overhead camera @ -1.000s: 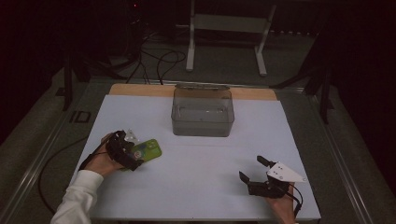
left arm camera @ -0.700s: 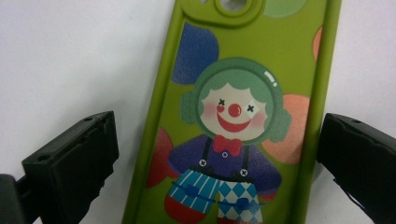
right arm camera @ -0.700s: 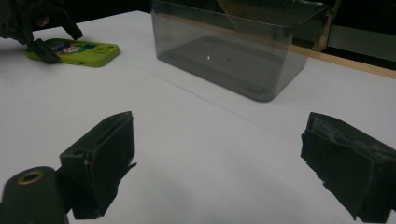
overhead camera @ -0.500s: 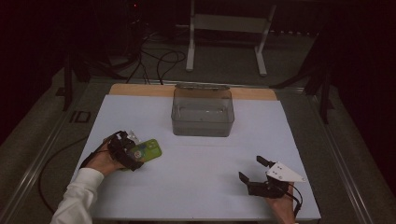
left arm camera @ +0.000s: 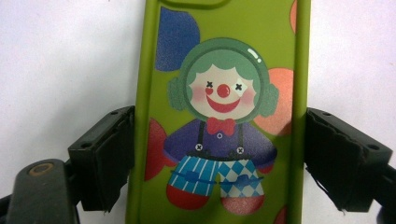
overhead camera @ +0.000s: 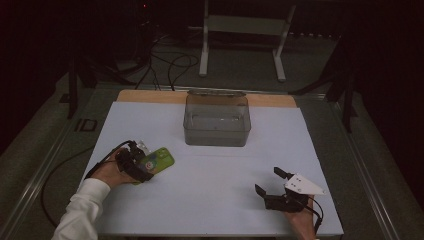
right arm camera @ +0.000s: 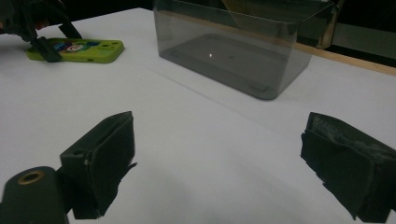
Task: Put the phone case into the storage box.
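A green phone case [left arm camera: 219, 116] with a clown picture lies flat on the white table [overhead camera: 215, 200] at the left. My left gripper [left arm camera: 219, 154] straddles its near end, and its jaws have just been closing with the case between them. Both pads [left arm camera: 112, 154] now press the case's long sides. In the high view the case [overhead camera: 160, 159] sticks out of the left gripper [overhead camera: 146, 167] toward the right. My right gripper [overhead camera: 268, 181] rests at the front right, open, with nothing between its fingers [right arm camera: 105, 154]. Its view shows the case [right arm camera: 77, 50] far off.
A clear plastic bin [overhead camera: 216, 125] stands in the middle at the back, open on top and looking empty. Bare white table lies between the two grippers. A wooden strip [overhead camera: 150, 96] edges the far side, with a metal stand [overhead camera: 242, 30] and cables beyond.
The left gripper's jaws have drawn in against the phone case. Neither hand nor the case has shifted.
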